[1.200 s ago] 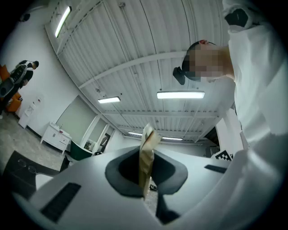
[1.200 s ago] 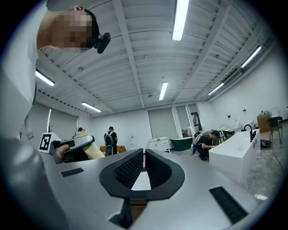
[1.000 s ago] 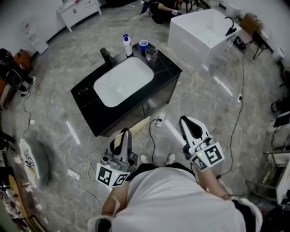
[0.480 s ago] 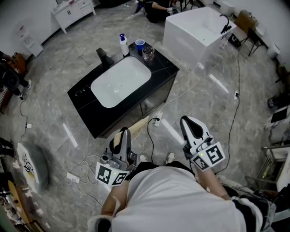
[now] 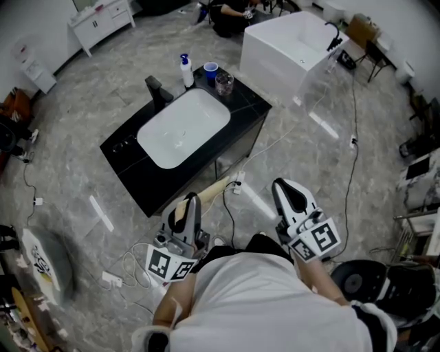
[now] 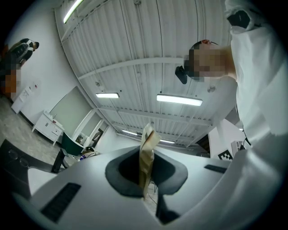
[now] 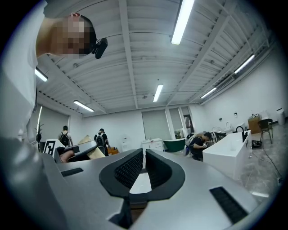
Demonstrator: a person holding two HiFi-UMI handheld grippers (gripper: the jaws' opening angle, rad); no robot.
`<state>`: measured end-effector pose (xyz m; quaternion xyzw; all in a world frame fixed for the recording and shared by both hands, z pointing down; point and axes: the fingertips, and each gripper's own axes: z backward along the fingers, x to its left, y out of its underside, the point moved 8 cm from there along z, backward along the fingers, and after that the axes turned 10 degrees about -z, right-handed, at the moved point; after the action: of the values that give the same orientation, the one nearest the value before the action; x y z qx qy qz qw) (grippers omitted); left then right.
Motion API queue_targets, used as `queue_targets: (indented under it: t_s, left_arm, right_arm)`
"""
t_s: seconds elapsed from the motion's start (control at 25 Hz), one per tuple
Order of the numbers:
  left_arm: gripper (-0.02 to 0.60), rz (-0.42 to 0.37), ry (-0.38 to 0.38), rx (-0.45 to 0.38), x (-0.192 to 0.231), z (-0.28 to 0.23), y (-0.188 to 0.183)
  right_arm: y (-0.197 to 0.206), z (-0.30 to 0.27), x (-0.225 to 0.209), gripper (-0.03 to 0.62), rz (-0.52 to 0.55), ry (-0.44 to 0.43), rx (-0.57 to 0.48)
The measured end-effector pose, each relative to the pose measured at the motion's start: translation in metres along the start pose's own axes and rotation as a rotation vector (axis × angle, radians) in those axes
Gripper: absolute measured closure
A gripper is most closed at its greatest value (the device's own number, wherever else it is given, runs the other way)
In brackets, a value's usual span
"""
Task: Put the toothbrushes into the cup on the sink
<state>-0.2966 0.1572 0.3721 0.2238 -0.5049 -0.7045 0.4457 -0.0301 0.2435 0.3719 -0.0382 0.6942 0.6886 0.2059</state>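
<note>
The black vanity (image 5: 247,103) with its white basin stands some way ahead on the floor. At its far corner are a blue cup (image 5: 210,69), a clear glass cup (image 5: 223,83) and a white pump bottle (image 5: 186,71). I see no toothbrush plainly. My left gripper (image 5: 187,205) is held close to my body and is shut on a thin tan flat piece (image 6: 147,148) that sticks out past the jaws; what it is I cannot tell. My right gripper (image 5: 289,191), also near my body, is shut with nothing in it (image 7: 144,157).
A black faucet (image 5: 157,88) stands behind the basin. A white bathtub (image 5: 285,45) sits right of the vanity. Cables and a power strip (image 5: 237,185) lie on the floor between me and the vanity. A person crouches at the far end (image 5: 230,12).
Both grippers stay as they were, close to my body. The head view has drifted, and a round black object has come into sight at the lower right.
</note>
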Motion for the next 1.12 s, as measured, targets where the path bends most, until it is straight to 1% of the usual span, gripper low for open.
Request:
queue_targets:
  t_s: [0.28,0.52,0.72,0.96,1.12]
  left_arm:
    - [0.578,0.015,0.004,-0.007,0.023,0.001,0.000]
    - [0.578,0.005,-0.015,-0.014,0.032,-0.014,0.002]
    - [0.578,-0.020,-0.050,-0.020,0.039,-0.047,0.014]
    - [0.578,-0.058,-0.083,-0.025,0.040,-0.109,0.030]
    - [0.577,-0.071,-0.108,-0.011,0.049,-0.145,0.040]
  right_arm:
    - [0.004,-0.022,0.011,0.549,0.009,-0.011,0.006]
    - [0.002,-0.044,-0.002,0.549,0.003,-0.037,0.011]
    - [-0.010,-0.071,-0.042,0.549,-0.006,-0.067,-0.008]
    - [-0.036,-0.114,-0.099,0.549,-0.008,-0.142,-0.005]
    - [-0.048,-0.140,-0.134,0.549,-0.022,-0.165,0.013]
